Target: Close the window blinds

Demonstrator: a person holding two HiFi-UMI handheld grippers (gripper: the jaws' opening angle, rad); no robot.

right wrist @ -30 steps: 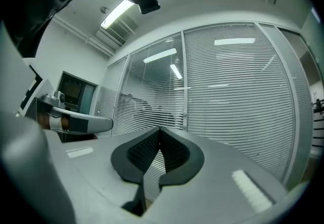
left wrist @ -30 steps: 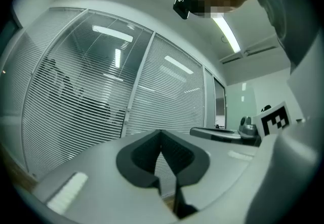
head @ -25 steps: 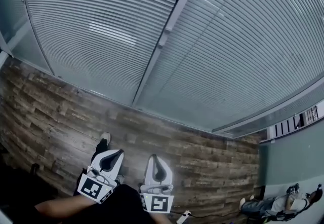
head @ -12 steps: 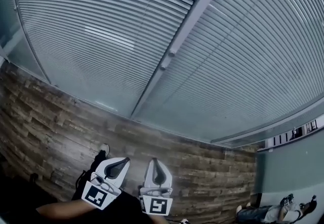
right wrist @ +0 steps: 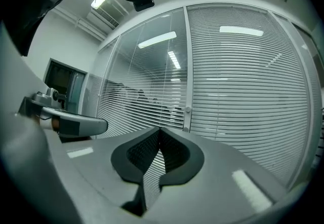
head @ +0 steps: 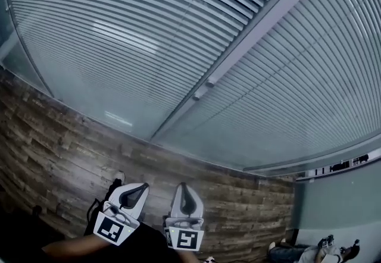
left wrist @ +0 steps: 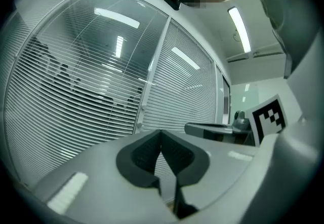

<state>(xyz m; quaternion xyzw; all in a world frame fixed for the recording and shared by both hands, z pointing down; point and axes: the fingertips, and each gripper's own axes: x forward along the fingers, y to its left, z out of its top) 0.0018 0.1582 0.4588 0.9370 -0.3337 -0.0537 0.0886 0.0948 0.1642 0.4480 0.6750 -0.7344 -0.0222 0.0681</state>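
Left tool (left wrist: 161,134) and right tool (right wrist: 159,131) facing blinds (head: 119,47), both pressed together, empty.
The slats looking thin, light, flimsy; small mullion knob (head: 197,94) probably being the grip point.

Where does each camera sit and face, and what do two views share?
Head view: on the person's head, facing down and forward; blinds, wood floor, left tool, right tool, a forearm.
Left gripper view: on the left tool, along its shut jaws toward the blinds; right tool beside.
Right gripper view: on the right tool, same way; left tool beside.
Shared: blinds and the white post.
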